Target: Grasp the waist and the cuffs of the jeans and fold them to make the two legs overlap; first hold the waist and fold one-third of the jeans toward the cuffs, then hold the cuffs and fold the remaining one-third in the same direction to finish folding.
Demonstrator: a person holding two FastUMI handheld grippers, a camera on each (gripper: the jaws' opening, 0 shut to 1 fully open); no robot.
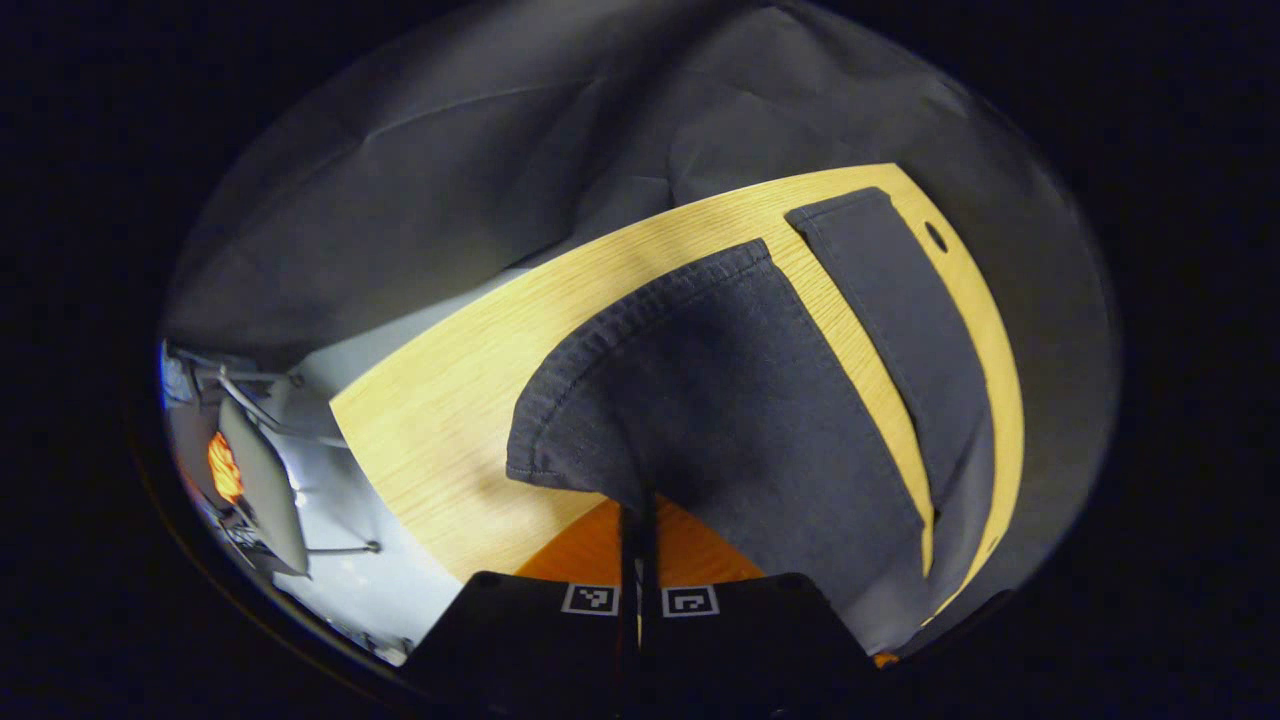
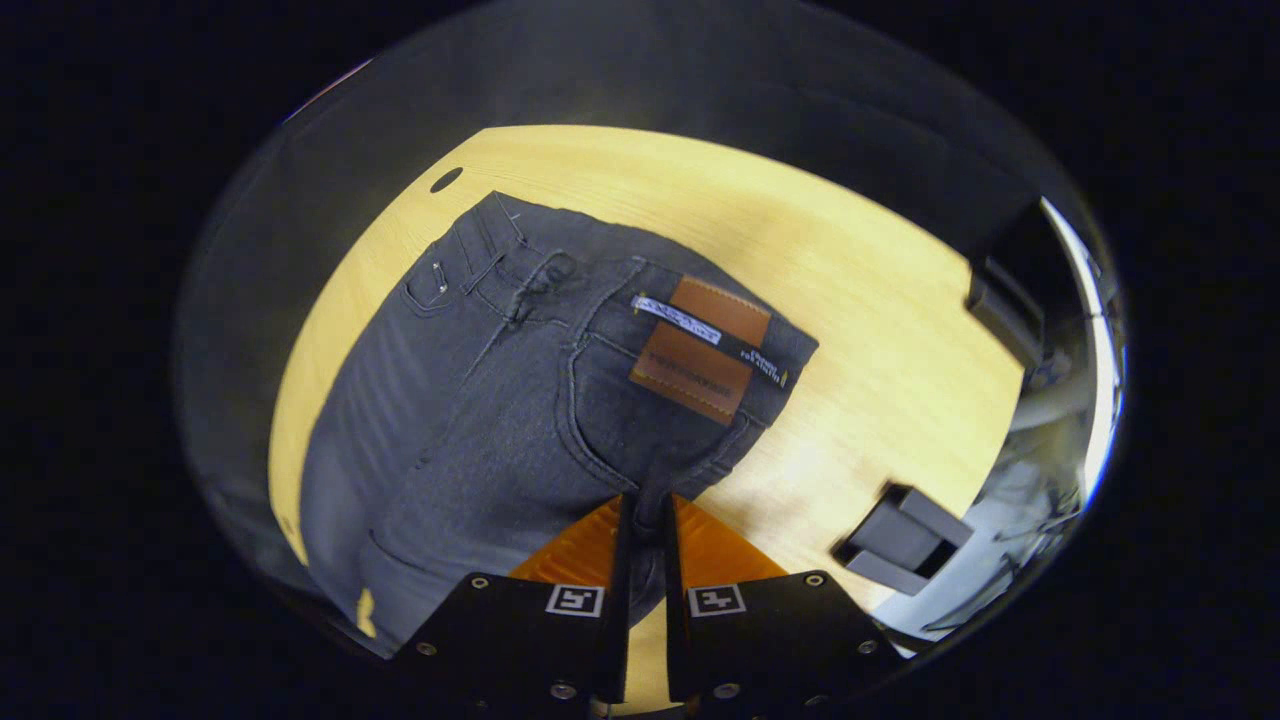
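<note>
Left gripper [image 1: 637, 515] was clenched on the near cuff [image 1: 640, 330] of the dark jeans [image 1: 760, 400], both legs stretching across the wooden table [image 1: 450, 420]. Right gripper [image 2: 643, 520] pinched the waist [image 2: 640, 290] near the leather patch [image 2: 700, 350], denim spread over the tabletop [image 2: 850, 280].

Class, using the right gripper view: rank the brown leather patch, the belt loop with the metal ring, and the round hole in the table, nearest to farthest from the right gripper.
1. Leather patch, just ahead on the waistband.
2. Belt loop with ring, upper left.
3. Table hole, beyond the jeans' corner.
</note>
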